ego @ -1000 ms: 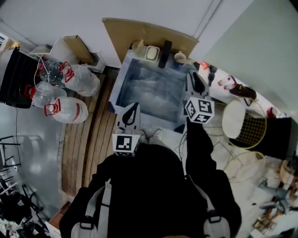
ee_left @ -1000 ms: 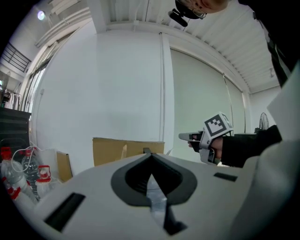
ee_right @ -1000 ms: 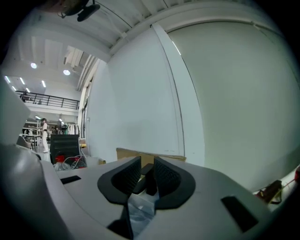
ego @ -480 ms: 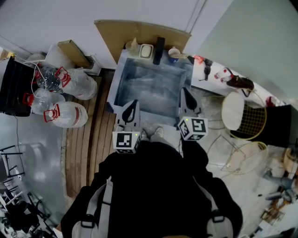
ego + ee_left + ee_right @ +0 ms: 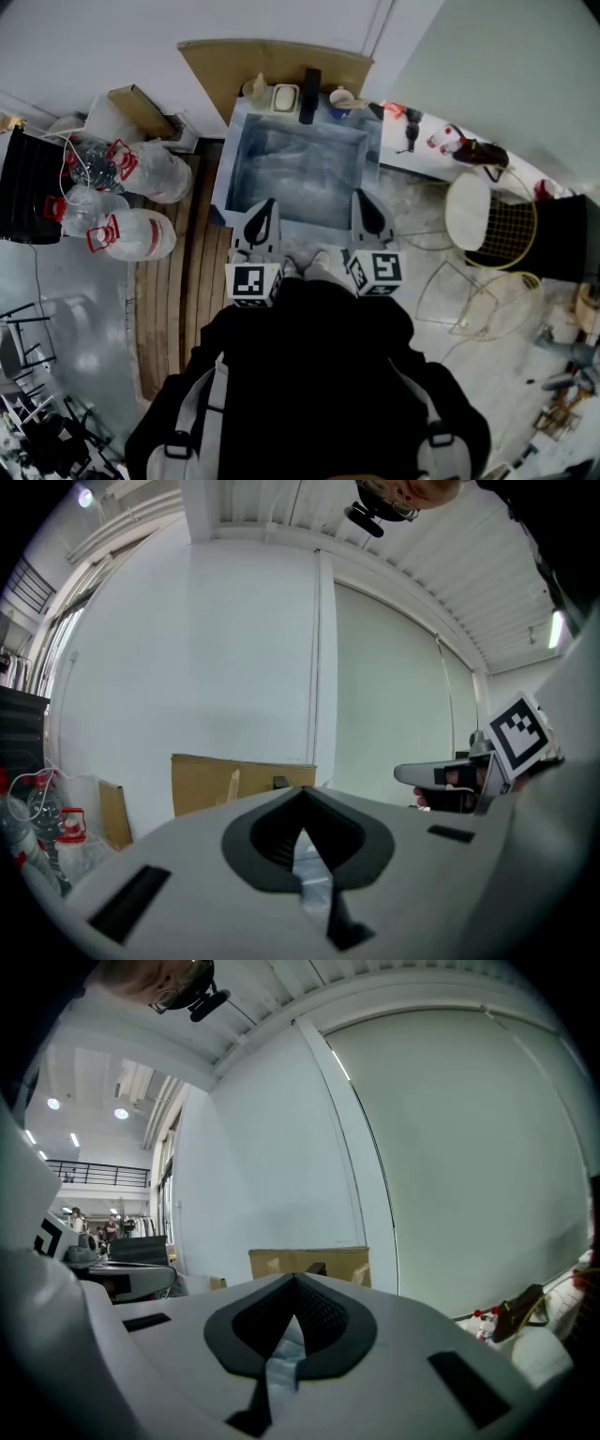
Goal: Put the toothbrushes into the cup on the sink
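Head view: water jugs [image 5: 131,234] near sink [image 5: 226,183]

No legible text, brands or numbers showed anywhere. The only markings were black-and-white square markers [image 5: 253,284] on the left gripper [image 5: 265,208] and right gripper [image 5: 365,201]: patterns, not characters.

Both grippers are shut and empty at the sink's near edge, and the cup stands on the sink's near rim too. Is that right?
No: the head view shows the cup on the far rim of the sink. The left gripper and right gripper are shut and empty at the near edge, as stated.
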A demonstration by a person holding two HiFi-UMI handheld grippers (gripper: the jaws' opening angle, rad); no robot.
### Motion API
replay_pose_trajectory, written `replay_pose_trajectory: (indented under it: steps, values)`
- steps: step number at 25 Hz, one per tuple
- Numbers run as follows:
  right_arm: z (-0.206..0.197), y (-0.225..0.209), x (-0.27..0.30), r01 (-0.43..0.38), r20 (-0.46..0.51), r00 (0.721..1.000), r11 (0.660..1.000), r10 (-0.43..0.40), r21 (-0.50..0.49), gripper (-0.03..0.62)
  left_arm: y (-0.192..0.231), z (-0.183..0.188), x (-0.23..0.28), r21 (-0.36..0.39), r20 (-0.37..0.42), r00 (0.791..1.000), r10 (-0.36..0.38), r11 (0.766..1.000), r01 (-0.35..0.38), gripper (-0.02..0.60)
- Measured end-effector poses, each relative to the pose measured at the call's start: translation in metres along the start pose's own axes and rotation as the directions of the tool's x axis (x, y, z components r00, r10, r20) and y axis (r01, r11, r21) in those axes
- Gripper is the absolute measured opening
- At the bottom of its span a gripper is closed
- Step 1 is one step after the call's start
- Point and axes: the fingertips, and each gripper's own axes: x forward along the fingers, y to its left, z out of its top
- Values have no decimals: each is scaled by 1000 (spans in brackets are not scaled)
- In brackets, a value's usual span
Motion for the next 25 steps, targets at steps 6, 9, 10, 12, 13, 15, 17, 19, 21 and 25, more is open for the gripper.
replay_pose_trajectory:
  steps: [6,9,10,12,13,15,17,19,21,25]
  values:
    - [-5,1,-6,-12,-8,1000,1000,12,2,2,-3,-5,3,-7,-23,1000,-3,1000,3,2]
    - [-4,0,-8,-18,-3,1000,1000,18,-4,2,-3,-4,3,-35,-12,1000,5,999,-6,2]
    - [-5,0,-9,-19,-5,1000,1000,19,-2,2,-4,-4,4,-39,-6,1000,6,999,-7,2]
    - [-5,-1,-10,-20,-8,1000,1000,20,0,2,-5,-3,6,-27,-3,1000,-12,1000,11,2]
    - [-5,-2,-10,-19,-10,1000,1000,19,0,2,-6,-3,7,-22,-5,1000,-20,1000,20,2]
    - [-6,-3,-9,-16,-15,1000,1000,16,2,2,-6,-5,8,-26,-12,1000,-25,999,25,2]
    - [-9,-5,-9,-9,-20,1000,1000,10,8,2,-5,-6,9,-31,-14,1000,-21,999,20,2]
    - [-11,-6,-8,-7,-21,1000,1000,8,14,2,-4,-6,9,-33,-11,1000,-14,999,14,2]
    - [-9,-4,-7,-19,-17,1000,1000,19,10,2,-5,-4,11,-20,-10,1000,-22,1000,22,2]
    - [-7,-4,-3,-36,-17,999,999,36,-7,2,-5,-4,16,-12,-7,1000,-26,1000,26,2]
